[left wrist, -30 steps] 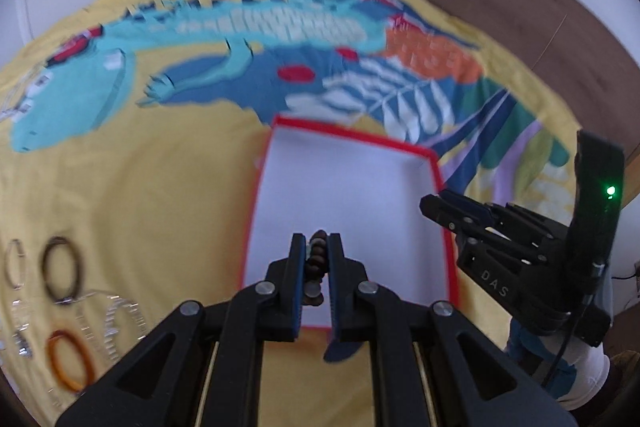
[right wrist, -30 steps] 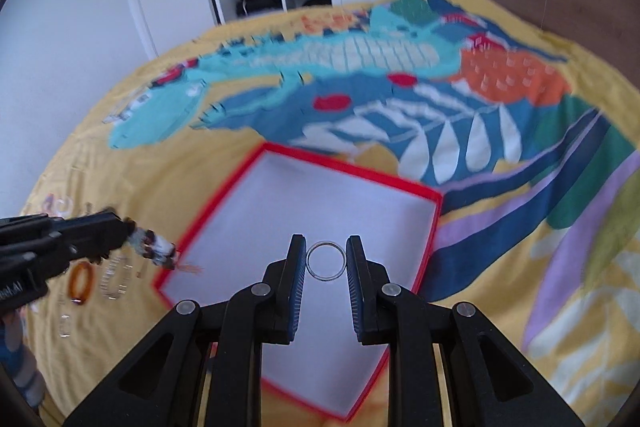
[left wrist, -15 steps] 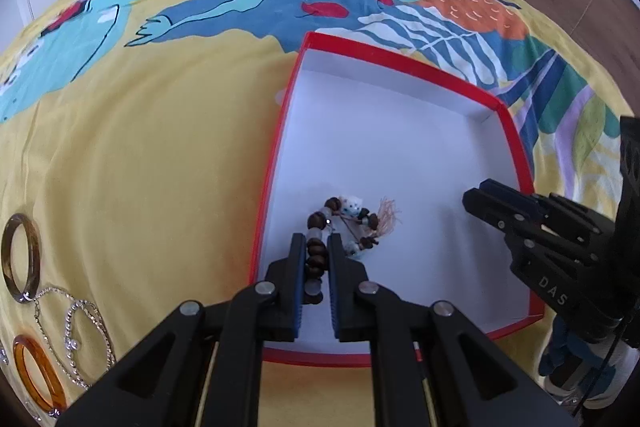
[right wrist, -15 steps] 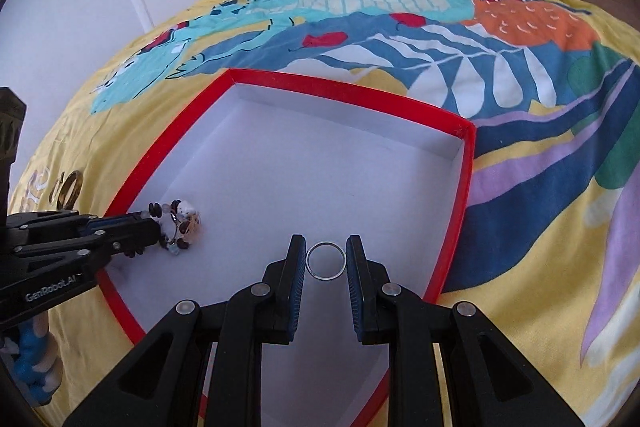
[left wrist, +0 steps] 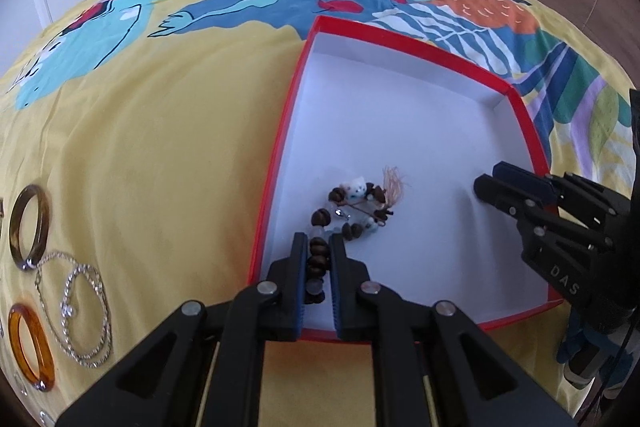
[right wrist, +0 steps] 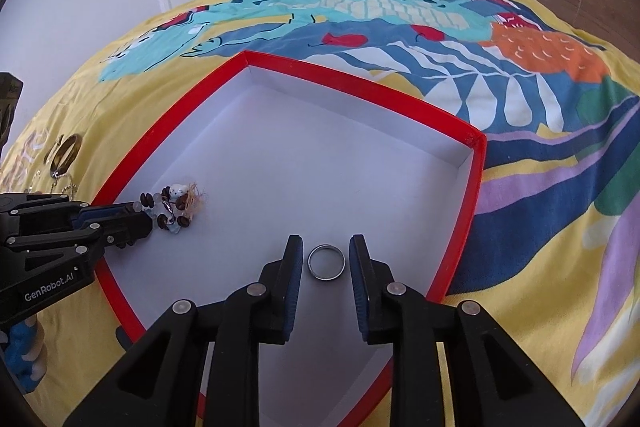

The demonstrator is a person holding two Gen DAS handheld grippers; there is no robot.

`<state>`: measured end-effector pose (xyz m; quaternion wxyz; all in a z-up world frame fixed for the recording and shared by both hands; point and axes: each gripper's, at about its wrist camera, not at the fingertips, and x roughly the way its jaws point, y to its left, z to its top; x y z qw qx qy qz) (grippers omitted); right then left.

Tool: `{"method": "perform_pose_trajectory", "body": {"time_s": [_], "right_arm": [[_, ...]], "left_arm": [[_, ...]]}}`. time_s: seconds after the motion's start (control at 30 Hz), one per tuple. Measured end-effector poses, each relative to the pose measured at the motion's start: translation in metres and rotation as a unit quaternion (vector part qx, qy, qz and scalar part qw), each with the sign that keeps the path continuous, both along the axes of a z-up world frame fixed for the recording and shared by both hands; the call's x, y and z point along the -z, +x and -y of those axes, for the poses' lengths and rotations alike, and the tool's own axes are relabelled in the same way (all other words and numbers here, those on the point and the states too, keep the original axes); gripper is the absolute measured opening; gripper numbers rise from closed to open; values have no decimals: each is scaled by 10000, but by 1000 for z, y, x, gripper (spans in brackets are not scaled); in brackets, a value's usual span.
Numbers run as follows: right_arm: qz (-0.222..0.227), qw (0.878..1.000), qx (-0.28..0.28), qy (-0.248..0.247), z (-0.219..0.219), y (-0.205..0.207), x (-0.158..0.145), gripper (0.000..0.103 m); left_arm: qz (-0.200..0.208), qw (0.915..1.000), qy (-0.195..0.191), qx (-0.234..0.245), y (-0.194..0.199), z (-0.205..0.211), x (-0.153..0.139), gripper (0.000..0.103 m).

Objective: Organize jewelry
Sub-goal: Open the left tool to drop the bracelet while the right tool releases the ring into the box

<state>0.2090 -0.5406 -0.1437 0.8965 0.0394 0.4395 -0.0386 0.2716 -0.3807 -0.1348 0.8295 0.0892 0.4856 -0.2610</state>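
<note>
Box (right wrist: 472,187) takes both pieces: left gripper (left wrist: 319,247) clenched on beaded bracelet (left wrist: 352,207), right gripper (right wrist: 326,255) just released around ring (right wrist: 326,262); lift straight up, gently.

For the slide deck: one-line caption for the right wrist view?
Right gripper opening around a ring in the red box.

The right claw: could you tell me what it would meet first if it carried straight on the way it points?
Probably the silver ring lying between the right claw's open jaws, then the white floor of the red box; depth is hard to judge.
</note>
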Motion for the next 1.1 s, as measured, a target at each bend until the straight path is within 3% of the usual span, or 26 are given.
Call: {"method": "perform_pose_trajectory", "body": {"time_s": [0.57, 0.73, 0.8, 0.87, 1.1], "right_arm": [[108, 9997, -203, -50, -4, 8, 3, 25], [18, 9996, -269, -60, -9, 9, 2, 35], [-25, 9994, -330, -124, -14, 9, 1, 47], [-40, 9992, -366, -130, -17, 8, 0, 51], [-60, 9992, -381, -138, -19, 0, -4, 53]], "left_arm": [[-81, 9992, -45, -379, -24, -21, -4, 11], [-10, 9994, -2, -346, -25, -20, -8, 11], [7, 9994, -4, -334, -24, -20, -9, 11], [40, 9995, 11, -312, -26, -19, -10, 11], [125, 9997, -39, -188, -31, -17, -16, 21]]}}
